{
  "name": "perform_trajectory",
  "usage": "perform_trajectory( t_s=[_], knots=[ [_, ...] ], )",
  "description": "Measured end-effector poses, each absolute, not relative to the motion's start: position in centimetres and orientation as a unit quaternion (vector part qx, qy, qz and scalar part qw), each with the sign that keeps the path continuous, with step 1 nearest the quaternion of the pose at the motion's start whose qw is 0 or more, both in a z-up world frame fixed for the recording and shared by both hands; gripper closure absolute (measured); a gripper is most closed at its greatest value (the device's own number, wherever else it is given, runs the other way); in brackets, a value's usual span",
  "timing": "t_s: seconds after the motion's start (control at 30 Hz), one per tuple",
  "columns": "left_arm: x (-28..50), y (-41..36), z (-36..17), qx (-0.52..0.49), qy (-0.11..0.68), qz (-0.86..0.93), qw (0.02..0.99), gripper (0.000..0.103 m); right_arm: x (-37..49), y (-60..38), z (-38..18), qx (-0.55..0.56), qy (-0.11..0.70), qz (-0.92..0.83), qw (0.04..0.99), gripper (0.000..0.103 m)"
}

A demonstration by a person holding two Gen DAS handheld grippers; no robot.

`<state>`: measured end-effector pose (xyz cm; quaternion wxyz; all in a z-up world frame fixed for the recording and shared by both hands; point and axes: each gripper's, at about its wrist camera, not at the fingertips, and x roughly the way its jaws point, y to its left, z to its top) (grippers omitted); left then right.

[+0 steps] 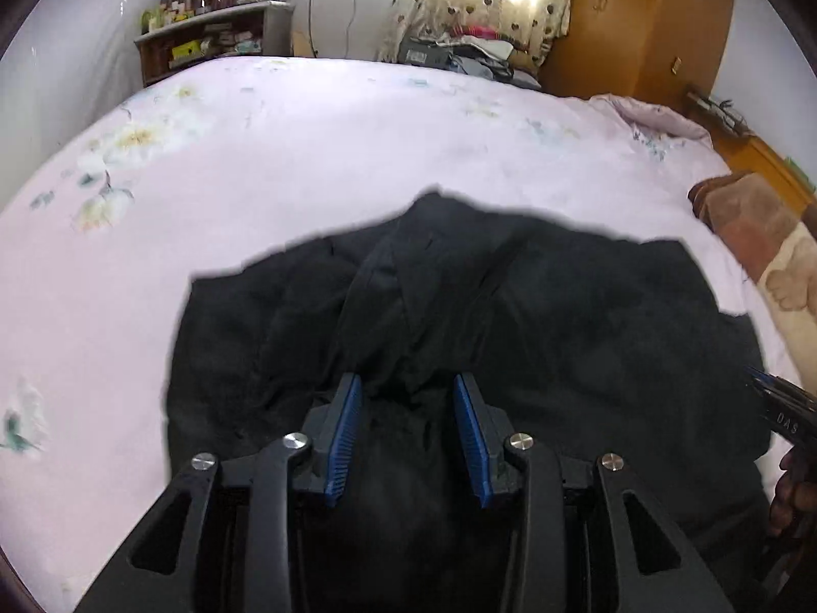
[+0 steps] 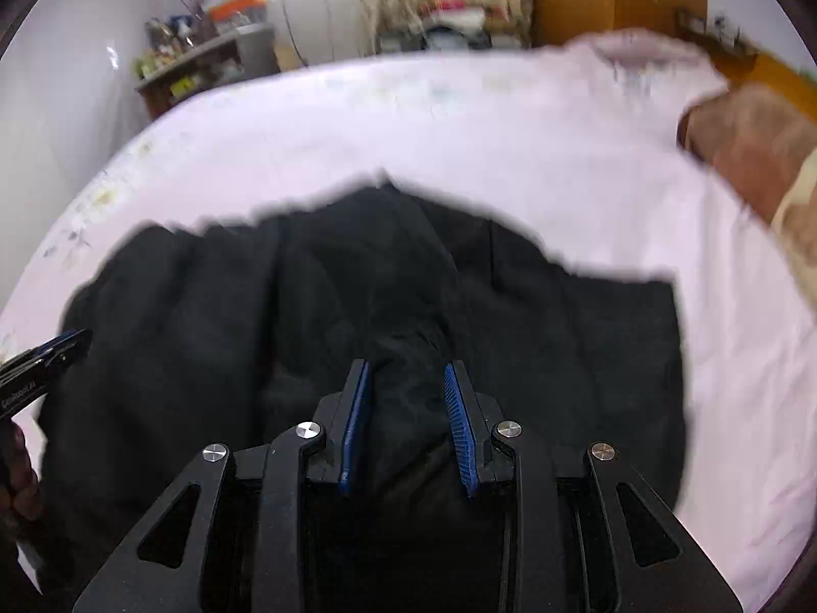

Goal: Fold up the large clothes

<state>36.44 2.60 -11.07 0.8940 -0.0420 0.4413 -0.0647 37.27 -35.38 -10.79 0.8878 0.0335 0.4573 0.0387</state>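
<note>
Black garment (image 1: 536, 316) lies bunched on the pale pink floral bedsheet (image 1: 306, 153), lower centre in both views; matte, soft, creased, with an irregular outline. Left claw (image 1: 408, 398) and right claw (image 2: 406, 383): ribbed blue pads set apart, dark cloth between them. Clamped or not: cannot tell.

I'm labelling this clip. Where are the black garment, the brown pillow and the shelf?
black garment (image 1: 587, 316): left wrist view, its right half.
brown pillow (image 1: 740, 214): left wrist view, its top.
shelf (image 1: 204, 30): left wrist view, its upper board.
</note>
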Motion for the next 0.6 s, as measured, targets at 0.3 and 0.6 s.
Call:
perform_trajectory(
  t_s=[0.3, 0.6],
  knots=[
    [34.4, 2.3, -9.3, -0.015, 0.432, -0.070, 0.899, 0.064, 35.6, -35.8, -10.5, 0.054, 0.457, 0.033, 0.887, 0.072],
    [27.4, 1.7, -8.5, -0.041, 0.425, -0.142, 0.893, 0.064, 28.7, -29.2, -7.0, 0.053, 0.410, 0.132, 0.901, 0.072]
  ],
)
